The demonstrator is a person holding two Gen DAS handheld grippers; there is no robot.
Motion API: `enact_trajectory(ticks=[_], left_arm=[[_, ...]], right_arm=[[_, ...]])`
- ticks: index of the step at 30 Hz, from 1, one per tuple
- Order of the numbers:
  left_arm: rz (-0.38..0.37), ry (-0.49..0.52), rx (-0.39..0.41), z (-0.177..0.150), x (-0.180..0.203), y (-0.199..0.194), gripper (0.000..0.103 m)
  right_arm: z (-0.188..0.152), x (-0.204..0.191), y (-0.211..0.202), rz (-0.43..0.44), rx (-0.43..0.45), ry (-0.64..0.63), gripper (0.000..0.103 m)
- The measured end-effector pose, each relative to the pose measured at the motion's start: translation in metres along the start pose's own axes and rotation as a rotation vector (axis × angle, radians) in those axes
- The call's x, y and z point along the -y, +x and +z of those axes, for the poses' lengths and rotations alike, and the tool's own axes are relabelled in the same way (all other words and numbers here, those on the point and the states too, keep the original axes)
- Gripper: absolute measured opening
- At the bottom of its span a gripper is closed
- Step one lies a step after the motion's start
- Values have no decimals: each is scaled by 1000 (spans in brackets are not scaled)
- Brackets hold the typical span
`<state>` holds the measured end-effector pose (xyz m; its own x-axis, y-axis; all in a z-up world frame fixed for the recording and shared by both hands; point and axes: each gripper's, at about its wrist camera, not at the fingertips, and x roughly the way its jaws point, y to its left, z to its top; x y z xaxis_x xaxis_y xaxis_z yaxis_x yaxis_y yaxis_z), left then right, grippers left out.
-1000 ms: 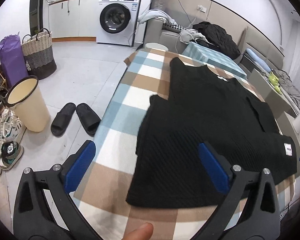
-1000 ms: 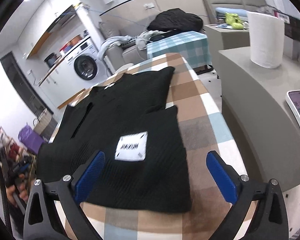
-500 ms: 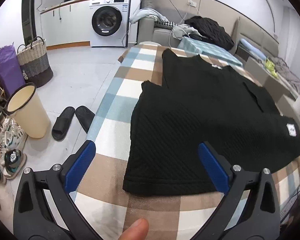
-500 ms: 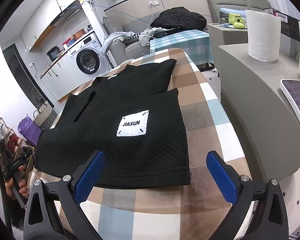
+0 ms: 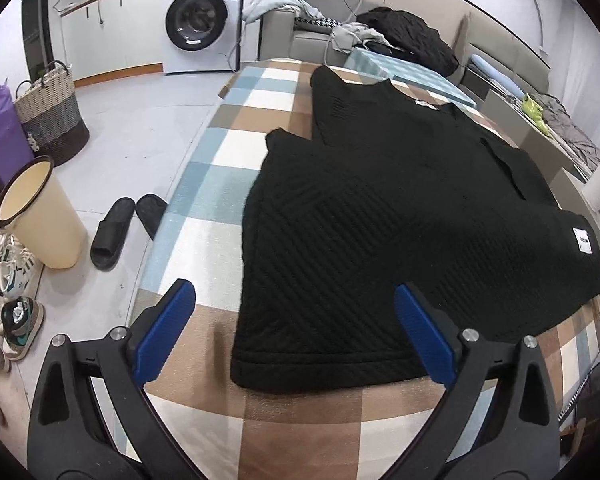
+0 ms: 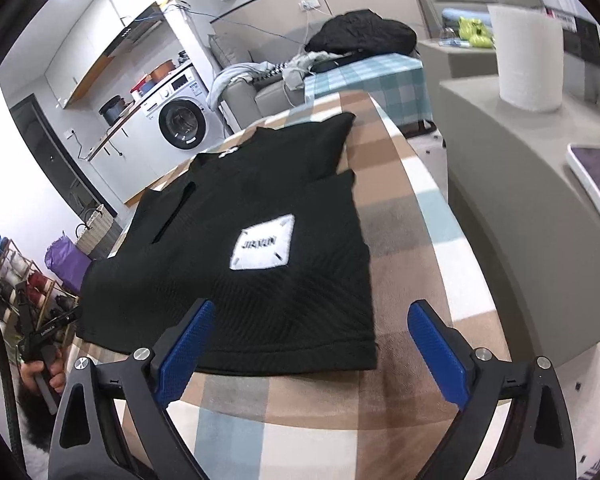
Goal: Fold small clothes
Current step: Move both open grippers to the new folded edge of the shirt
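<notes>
A bin (image 5: 40, 216) and a pair of slippers (image 5: 120, 228) stand on the floor off the desk's left edge, with a basket (image 5: 50, 116) and a washer (image 5: 202, 20) farther back. The left tool (image 5: 296, 332) hovers over the near edge of the checked desk (image 5: 204, 184), its blue fingers (image 5: 164, 332) wide apart and holding nothing; the near left corner of the top (image 5: 380, 216) lies between them. The black knit top is spread flat across the middle of the desk, hem toward the near edge, one sleeve folded in over the body. A white patch (image 6: 262, 248) sits on the top toward the right edge. The right tool (image 6: 312, 350) hangs over the near right corner of the top, jaws likewise spread and empty, one finger above the cloth and the other above bare desk. Right of the desk, a paper roll (image 6: 526, 56) stands on a grey counter (image 6: 512, 184).
</notes>
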<state>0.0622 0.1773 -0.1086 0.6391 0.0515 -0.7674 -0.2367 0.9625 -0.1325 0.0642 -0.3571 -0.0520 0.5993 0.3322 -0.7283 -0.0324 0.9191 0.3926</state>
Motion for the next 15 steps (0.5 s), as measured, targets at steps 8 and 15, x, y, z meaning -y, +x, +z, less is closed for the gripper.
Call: enact_trajectory(ticks=[8, 15], left_arm=[[-2, 18, -23, 3, 5, 9, 100], [-5, 33, -56, 5, 8, 15, 100]], right_arm=[[1, 20, 12, 37, -35, 59, 95], [9, -2, 13, 171, -59, 7, 66]])
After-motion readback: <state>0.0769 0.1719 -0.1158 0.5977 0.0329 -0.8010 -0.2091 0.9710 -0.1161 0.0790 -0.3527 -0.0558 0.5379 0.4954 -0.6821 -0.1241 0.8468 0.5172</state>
